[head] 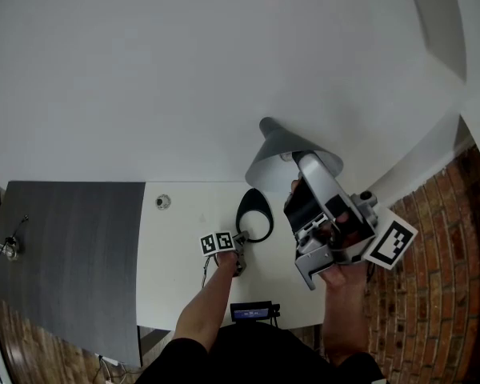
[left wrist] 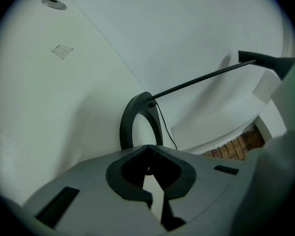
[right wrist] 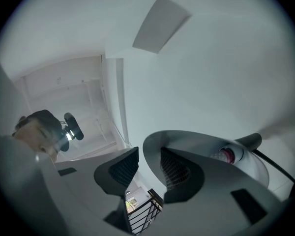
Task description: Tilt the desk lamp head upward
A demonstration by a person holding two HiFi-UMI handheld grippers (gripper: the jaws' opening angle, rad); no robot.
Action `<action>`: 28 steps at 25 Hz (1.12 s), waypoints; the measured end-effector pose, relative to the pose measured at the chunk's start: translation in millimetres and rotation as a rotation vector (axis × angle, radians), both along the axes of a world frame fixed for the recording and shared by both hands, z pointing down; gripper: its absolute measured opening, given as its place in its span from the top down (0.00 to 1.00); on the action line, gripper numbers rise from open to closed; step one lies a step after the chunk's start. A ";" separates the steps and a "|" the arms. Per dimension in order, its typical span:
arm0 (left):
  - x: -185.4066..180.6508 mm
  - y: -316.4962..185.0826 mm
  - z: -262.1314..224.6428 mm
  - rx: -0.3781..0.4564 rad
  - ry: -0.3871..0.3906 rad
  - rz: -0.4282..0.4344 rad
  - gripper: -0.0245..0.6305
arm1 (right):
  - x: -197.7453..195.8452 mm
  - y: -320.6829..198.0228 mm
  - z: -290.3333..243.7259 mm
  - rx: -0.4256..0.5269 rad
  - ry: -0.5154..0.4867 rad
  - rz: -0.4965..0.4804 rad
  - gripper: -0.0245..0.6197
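The desk lamp stands on the white desk (head: 176,278). Its grey cone shade (head: 278,146) sits above a black ring base (head: 256,214). My right gripper (head: 298,168) is raised to the shade. In the right gripper view the shade's rim (right wrist: 148,149) runs between the jaws, one outside and one inside, and my right gripper (right wrist: 149,163) is shut on it; the bulb (right wrist: 227,155) shows inside. My left gripper (head: 240,245) is low at the base. In the left gripper view my left gripper (left wrist: 148,149) has its tips together at the ring base (left wrist: 130,119). The thin arm (left wrist: 201,80) rises toward the shade (left wrist: 268,60).
A dark grey panel (head: 72,254) borders the desk on the left, with a round grommet (head: 162,202) near it. A small device with a blue screen (head: 250,312) sits at the front edge. A brick wall (head: 440,278) lies right. The lamp's cable (left wrist: 167,132) trails from the base.
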State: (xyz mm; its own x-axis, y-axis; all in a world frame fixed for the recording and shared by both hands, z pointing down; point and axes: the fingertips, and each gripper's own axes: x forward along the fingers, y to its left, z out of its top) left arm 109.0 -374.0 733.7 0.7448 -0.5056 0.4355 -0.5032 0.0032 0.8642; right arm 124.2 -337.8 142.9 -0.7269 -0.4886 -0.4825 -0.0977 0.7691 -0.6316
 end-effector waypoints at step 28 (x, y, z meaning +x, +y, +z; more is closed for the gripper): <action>3.6 -3.3 0.2 -0.006 0.001 0.017 0.94 | 5.1 -27.8 -16.8 -0.057 -0.077 -0.001 0.73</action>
